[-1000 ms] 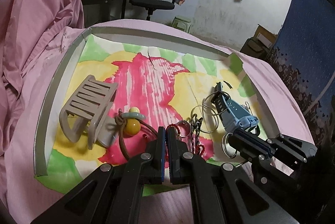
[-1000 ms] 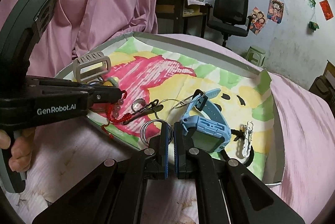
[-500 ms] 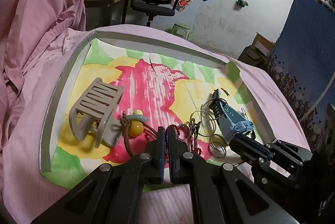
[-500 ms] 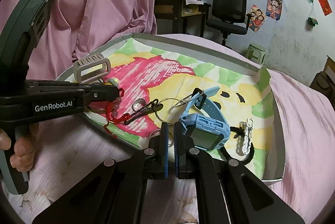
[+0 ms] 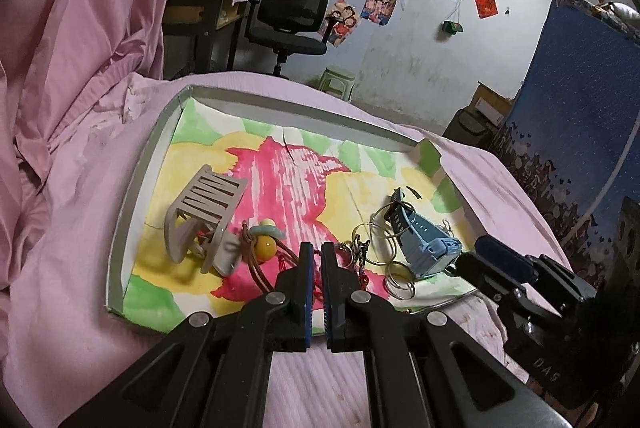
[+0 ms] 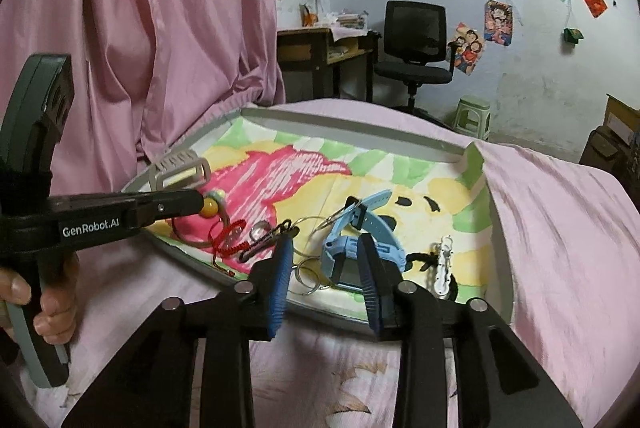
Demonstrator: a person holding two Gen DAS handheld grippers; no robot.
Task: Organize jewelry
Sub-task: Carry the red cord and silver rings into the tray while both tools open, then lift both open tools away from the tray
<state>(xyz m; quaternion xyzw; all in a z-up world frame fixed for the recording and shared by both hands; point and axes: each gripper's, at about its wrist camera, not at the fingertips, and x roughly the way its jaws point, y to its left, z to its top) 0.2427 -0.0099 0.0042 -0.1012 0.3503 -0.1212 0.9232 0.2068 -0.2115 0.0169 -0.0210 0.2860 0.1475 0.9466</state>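
Right tool (image 6: 324, 268): fingers spread wide apart, nothing between them, poised at the near edge of the tray (image 6: 344, 126), lower centre of the right wrist view. Left tool (image 5: 317, 268): fingers drawn nearly together with only a narrow slit showing; the red cord (image 5: 318, 280) passes behind that slit, but whether it is pinched cannot be told from either view.

Setting: shallow grey-rimmed tray with a pink, yellow and green lining, resting on a bed under a pink sheet.

Contents, left to right in the right wrist view:
- grey slatted hair claw (image 6: 180, 168), far left by the rim
- yellow bead on a brown cord (image 6: 211, 206), just off the left tool's tip
- red cord, knotted, draped to the near rim
- dark clip (image 6: 268, 238)
- thin metal rings (image 6: 310, 274), overlapping, close to the near rim
- blue watch (image 6: 356, 240), case toward the near rim
- white clasp piece (image 6: 442, 264), right of the watch

Key relation: the watch sits straight ahead of the open right tool, its case framed between the two blue pads (image 6: 280, 280). Strap runs away toward the upper right of the frame, so the long axis is roughly in line with the fingers, slightly skewed right. Right hand is clearly the nearer one; the left tool sits off to the left over the cords.

Judgement: a short forward advance should seat the case between the pads. The rings lie touching the watch's left side and may get caught too.
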